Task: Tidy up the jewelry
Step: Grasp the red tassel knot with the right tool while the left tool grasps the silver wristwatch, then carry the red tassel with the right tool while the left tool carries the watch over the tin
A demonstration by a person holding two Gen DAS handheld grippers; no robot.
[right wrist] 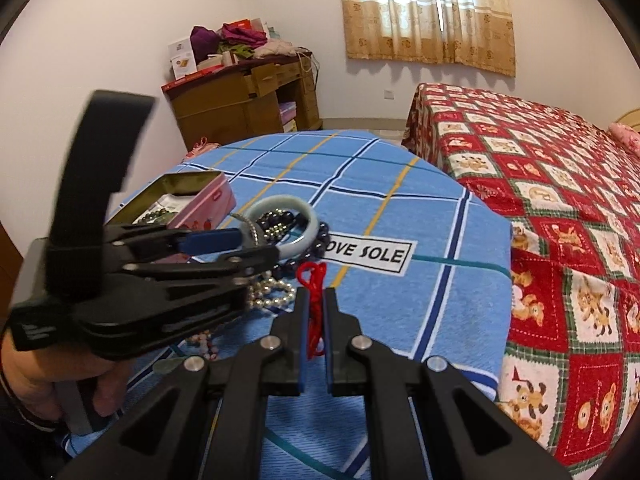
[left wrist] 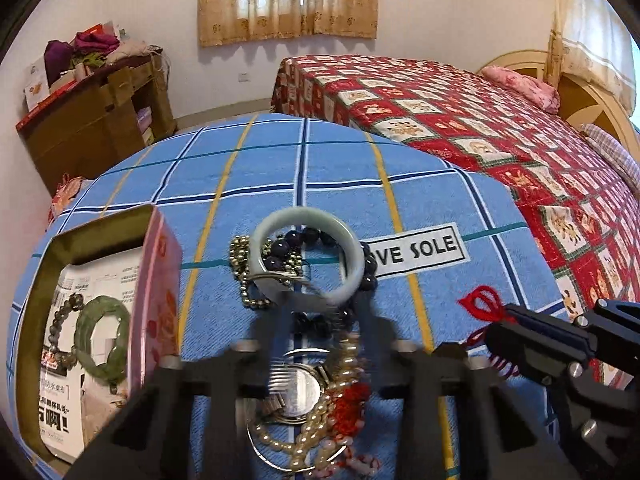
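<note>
Left tool: our left tool (left wrist: 324, 304) sits at the near rim of the pale jade bangle (left wrist: 308, 256), jaws drawn narrow. The view is blurred, so we cannot tell if it pinches the bangle or the thin silver hoop (left wrist: 280, 278) beside it.
Right tool: our right tool (right wrist: 315, 294) is closed on the red knotted cord (right wrist: 314, 276), holding it just above the table (right wrist: 400, 312).
Where the bangle is: on the blue checked cloth, lying over the dark bead bracelet (left wrist: 304, 236), near the pink tin (left wrist: 160, 280).
Bangle handling: we judge it stiff, smooth, slippery and breakable. Grip across the rim and squeeze gently.
Cord handling: light and limp, so it will dangle. Hold it near the knot.
Pearl strand (left wrist: 320, 412): loose and apt to tangle.
Count, tin: one green bangle (left wrist: 104, 336), one bead bracelet (left wrist: 64, 332).
Count, table: one pale bangle, one gold bead chain (left wrist: 240, 264), one wristwatch (left wrist: 300, 392). The pearl and dark bead strands are too heaped to count.
</note>
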